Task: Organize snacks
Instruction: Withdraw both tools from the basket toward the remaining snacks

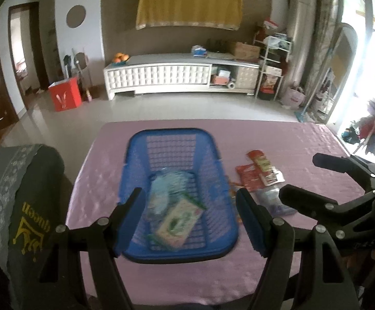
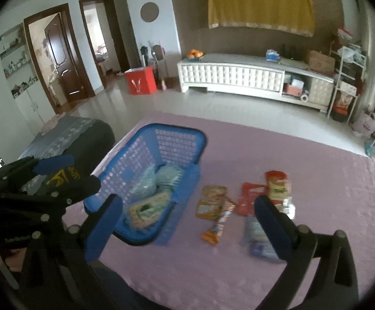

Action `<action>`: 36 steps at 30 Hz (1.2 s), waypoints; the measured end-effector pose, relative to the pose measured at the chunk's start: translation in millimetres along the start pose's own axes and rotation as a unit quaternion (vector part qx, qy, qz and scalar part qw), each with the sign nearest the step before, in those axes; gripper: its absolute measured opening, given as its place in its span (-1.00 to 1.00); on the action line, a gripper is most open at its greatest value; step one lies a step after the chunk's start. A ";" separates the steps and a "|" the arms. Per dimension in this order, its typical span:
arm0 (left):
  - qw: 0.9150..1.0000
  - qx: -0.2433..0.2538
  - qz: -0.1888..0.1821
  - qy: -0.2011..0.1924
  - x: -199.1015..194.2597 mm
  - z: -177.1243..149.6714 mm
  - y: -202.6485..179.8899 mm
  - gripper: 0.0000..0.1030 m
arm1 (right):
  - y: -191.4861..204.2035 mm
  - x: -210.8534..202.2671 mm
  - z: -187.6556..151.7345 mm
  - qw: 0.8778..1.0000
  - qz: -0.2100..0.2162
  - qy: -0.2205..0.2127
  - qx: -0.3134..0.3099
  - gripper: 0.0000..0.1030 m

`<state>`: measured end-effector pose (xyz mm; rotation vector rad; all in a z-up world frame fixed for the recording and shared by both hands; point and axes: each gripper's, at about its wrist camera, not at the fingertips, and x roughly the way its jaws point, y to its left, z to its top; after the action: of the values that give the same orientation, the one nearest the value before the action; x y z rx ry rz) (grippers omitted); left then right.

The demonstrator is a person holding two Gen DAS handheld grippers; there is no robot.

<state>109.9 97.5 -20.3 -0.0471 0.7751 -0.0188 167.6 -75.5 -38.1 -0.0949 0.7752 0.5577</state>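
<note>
A blue plastic basket stands on the pink table. It holds pale blue packets and a green and cream snack box. My left gripper is open and empty, above the basket's near end. Loose snacks lie to the basket's right: an orange pouch, a slim orange wrapper, red packets, a red and yellow bag and a bluish packet. My right gripper is open and empty above them. It also shows in the left wrist view.
A dark chair back with a yellow "queen" print stands at the table's left side. Across the tiled floor are a white low cabinet, a red box and cluttered shelves at the right.
</note>
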 end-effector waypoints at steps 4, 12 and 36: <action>1.000 0.014 -0.011 0.000 1.1 5.7 -28.7 0.36 | -25.1 -19.5 -2.7 1.000 -0.020 -0.013 0.005 1.00; 0.998 0.043 -0.034 -0.003 11.9 13.9 -79.9 0.57 | -78.3 -40.0 -14.6 0.998 -0.047 -0.023 0.032 1.00; 0.991 0.031 -0.066 0.110 134.8 -9.1 -160.3 0.58 | -170.0 16.3 -72.8 0.993 -0.107 0.050 0.012 0.99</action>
<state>199.9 -67.6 -113.1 -0.0366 0.9909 -0.1760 217.3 -233.6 -121.7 -0.1826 0.8563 0.3414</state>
